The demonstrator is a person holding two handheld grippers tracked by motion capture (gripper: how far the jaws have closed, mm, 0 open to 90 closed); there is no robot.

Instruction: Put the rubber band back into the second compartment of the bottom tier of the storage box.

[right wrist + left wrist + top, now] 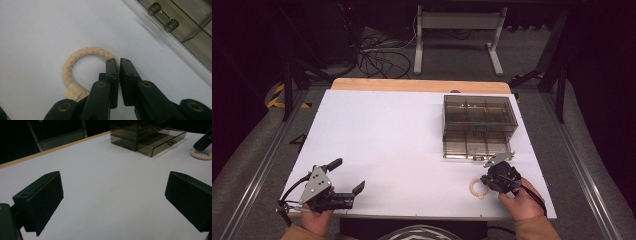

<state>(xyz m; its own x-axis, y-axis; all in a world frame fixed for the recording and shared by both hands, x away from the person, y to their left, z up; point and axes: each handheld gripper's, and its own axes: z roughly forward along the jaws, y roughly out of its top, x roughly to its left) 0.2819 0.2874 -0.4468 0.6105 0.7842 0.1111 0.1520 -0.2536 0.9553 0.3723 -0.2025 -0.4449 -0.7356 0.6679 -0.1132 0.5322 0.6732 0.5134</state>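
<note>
- R tongs (119, 61) clenched on braided ring (75, 60), pinching one side of the loop flat on table (402, 135) – prob. so it lifts without slipping.
- L tongs (346, 176) released, parked at near edge w/ nothing between them.
- Farther: smoky drawer box (479, 125), bottom drawer pulled out twd ring, likely its destination.

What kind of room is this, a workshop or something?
Probably a lab set up for recording: a white work table, a tangle of cables on the grey floor, and black curtains all round.
</note>
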